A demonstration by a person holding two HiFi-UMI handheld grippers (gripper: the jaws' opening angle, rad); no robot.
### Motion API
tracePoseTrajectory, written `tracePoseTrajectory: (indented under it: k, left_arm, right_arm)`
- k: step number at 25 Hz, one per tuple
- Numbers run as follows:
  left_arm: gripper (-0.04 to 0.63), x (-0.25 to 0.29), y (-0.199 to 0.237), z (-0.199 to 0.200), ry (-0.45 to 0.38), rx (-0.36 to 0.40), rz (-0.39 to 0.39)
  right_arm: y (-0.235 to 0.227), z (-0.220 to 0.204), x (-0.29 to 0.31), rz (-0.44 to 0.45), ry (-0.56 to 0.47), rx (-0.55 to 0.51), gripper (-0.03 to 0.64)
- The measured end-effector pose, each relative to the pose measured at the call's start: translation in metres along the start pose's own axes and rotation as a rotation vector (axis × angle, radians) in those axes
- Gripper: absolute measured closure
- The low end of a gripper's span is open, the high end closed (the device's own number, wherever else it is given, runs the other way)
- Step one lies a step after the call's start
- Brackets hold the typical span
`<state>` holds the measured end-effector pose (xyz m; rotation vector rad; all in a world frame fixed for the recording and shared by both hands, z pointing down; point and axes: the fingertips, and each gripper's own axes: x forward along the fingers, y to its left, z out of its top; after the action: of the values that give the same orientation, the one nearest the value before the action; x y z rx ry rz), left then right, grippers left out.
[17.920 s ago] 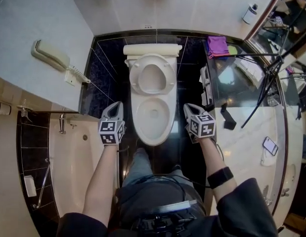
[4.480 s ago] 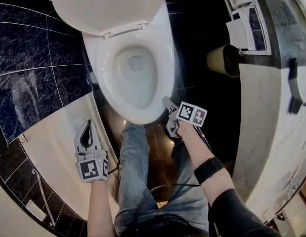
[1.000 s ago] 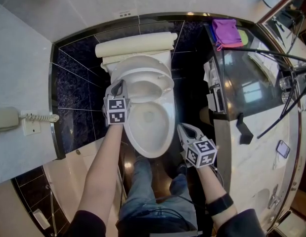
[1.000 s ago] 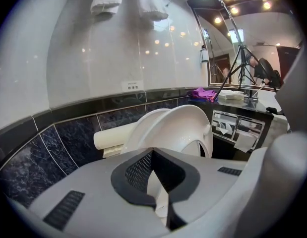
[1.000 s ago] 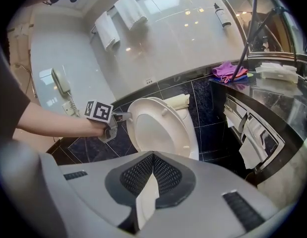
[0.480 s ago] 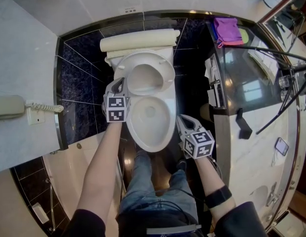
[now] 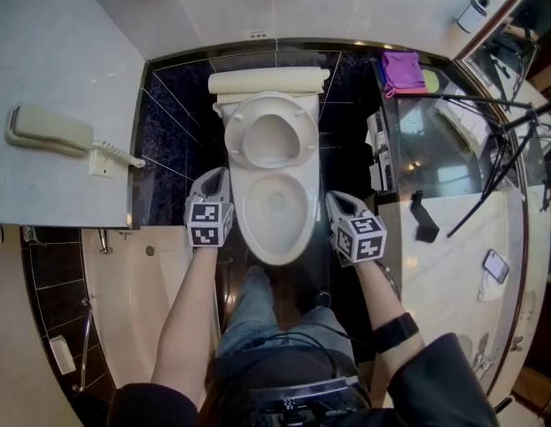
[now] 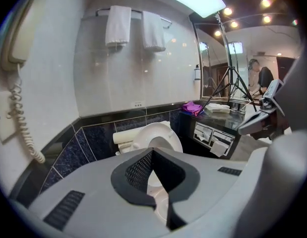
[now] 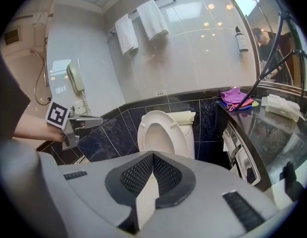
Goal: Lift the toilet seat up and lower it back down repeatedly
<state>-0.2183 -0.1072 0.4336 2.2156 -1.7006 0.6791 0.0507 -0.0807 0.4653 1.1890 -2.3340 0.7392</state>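
Seat (image 7: 243, 140) stands raised; our left tool (image 7: 213, 176) and right tool (image 7: 336, 199) flank the bowl (image 7: 246, 219), both closed, empty. We fear a careless nudge slams it down.

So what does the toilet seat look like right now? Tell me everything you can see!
The toilet seat is a white, shiny oval ring, plastic by the look of it. It stands lifted up, leaning back toward the tank, with the open bowl in front of it. Nothing holds it: the left gripper and right gripper sit beside the bowl, not touching the seat.
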Motion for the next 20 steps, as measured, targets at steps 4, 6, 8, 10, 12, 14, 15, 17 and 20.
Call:
tracePoseTrajectory:
  k: [4,6,8,10,12,14,15,17,20]
  left_arm:
    - [0.595,-0.059,-0.016,0.005,-0.027,-0.023,0.010]
    - [0.595,-0.087,-0.021,0.005,-0.039,-0.041,0.022]
    - [0.595,-0.113,-0.023,0.005,-0.050,-0.062,0.042]
    - [0.595,-0.134,-0.027,0.005,-0.060,-0.079,0.057]
    - [0.595,-0.150,-0.031,0.005,-0.070,-0.095,0.064]
    - [0.595,-0.166,-0.037,0.003,-0.076,-0.101,0.069]
    - [0.595,-0.174,-0.040,0.002,-0.078,-0.102,0.070]
    - [0.595,-0.189,-0.045,0.000,-0.084,-0.100,0.073]
    - [0.595,-0.207,-0.050,-0.003,-0.092,-0.098,0.075]
  right_arm:
    - [0.006,0.015,-0.025,0.002,-0.014,-0.046,0.600]
    - [0.012,0.020,-0.038,0.005,-0.013,-0.083,0.600]
    - [0.019,0.023,-0.052,0.014,-0.012,-0.121,0.600]
    - [0.022,0.026,-0.066,0.018,-0.016,-0.153,0.600]
    - [0.023,0.030,-0.081,0.016,-0.027,-0.168,0.600]
    - [0.023,0.029,-0.095,0.012,-0.033,-0.173,0.600]
    - [0.022,0.027,-0.102,0.009,-0.033,-0.174,0.600]
    - [0.019,0.022,-0.113,-0.003,-0.032,-0.178,0.600]
    - [0.016,0.017,-0.128,-0.020,-0.037,-0.173,0.600]
